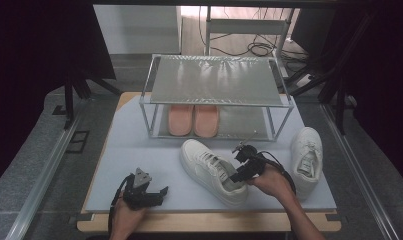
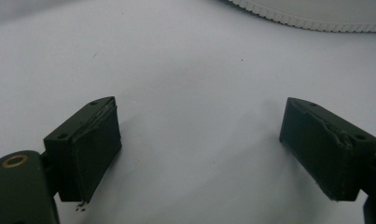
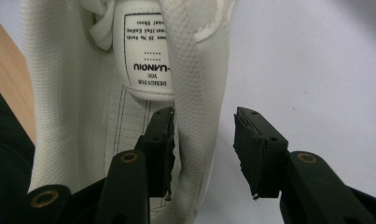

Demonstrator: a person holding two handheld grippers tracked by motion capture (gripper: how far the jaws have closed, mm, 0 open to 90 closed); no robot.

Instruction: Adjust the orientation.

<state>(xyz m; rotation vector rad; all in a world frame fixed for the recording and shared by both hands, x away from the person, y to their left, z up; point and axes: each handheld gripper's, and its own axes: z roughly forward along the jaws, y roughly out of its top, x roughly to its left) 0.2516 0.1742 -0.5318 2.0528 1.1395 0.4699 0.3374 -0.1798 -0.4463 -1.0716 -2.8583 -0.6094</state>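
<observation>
A white sneaker lies on the pale mat, toe toward the rack. My right gripper is at its heel opening. In the right gripper view the right gripper straddles the sneaker's padded side wall: one jaw is inside the shoe against the wall, the other stands outside with a gap, so it is open. The tongue label lies just ahead. My left gripper rests on the mat at the front left, open, nothing between its fingers; the sneaker's ribbed sole lies beyond it.
A second white sneaker lies on the mat at the right. A two-tier metal rack stands at the back, with a pair of pink slippers on its lower shelf. The table's wooden edge runs along the front.
</observation>
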